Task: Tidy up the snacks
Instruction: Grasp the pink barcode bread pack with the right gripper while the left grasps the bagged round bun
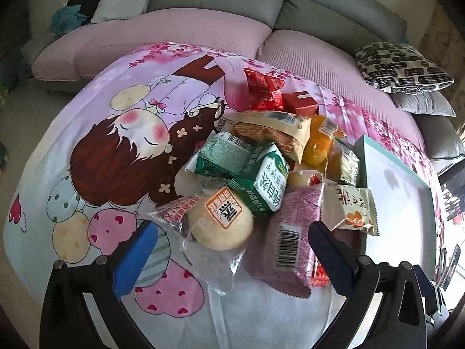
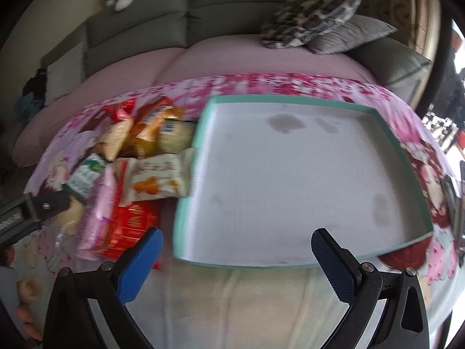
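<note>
Stock on hand: we count one heap of snacks (image 1: 270,168) on the cartoon-printed cloth (image 1: 116,151) covering the surface, and one shallow teal-rimmed box (image 2: 407,157) just beside the heap, on its right. Contents of the box: none that we see (only a few faint stains on its white floor). Contents of the heap: a round pale bun in clear wrap (image 1: 221,219), a green carton (image 1: 261,186), a pink packet (image 1: 293,232), a cream sachet with orange print (image 1: 353,208), red packets at the far end (image 1: 261,90), among others overlapping. Our left gripper (image 1: 229,241) hovers spread wide over the bun and pink packet, holding nothing; our right gripper (image 2: 237,247) hangs likewise spread above the box's near rim, empty. Progress, as we judge it: nothing sorted yet, the whole pile left to move.
</note>
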Tool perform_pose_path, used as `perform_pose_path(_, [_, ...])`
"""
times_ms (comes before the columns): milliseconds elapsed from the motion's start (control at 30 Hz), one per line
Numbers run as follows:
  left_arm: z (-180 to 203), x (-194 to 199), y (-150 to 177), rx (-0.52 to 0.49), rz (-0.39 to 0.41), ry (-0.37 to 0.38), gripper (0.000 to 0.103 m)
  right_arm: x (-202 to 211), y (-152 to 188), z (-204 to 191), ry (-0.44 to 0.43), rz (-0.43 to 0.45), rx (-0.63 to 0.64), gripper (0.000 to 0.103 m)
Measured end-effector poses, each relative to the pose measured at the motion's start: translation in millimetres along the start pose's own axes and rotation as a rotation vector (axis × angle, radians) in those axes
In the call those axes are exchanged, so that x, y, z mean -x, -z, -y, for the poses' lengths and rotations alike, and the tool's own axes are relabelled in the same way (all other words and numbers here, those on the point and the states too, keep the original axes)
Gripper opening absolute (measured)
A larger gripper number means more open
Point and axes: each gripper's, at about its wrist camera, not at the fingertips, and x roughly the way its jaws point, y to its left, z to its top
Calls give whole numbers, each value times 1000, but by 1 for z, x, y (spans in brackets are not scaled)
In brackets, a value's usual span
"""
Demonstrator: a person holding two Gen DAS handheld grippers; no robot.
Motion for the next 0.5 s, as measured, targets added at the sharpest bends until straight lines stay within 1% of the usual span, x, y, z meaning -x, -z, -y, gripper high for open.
perform_pose_path(67, [4,-3,-1,-15,-7,26,103,-2,-5,-6,-19,4,21,103])
perform_pose_path(167, [11,-9,-1,-49,-42,65,103,-6,-13,-10,-2,3,44,103])
perform_pose_path(200, [11,-11,-2,-57,-54,70,103,-7,-15,-11,-3,3,46,103])
perform_pose_path(267, [6,-10,-5,-51,-54,53,103,-6,-17,-12,-10,0,48,103])
perform_pose_path(333, [-4,-10,-9,-12,-56,56,103,-5,-19,-18,-16,3,55,103])
perform_pose_path(433, [-25,-7,-13,92,-57,115,103,-2,-22,-27,-45,4,64,103])
perform_pose_path(500, [-34,-9,-17,122,-61,94,103,-2,-22,-35,-68,3,78,103])
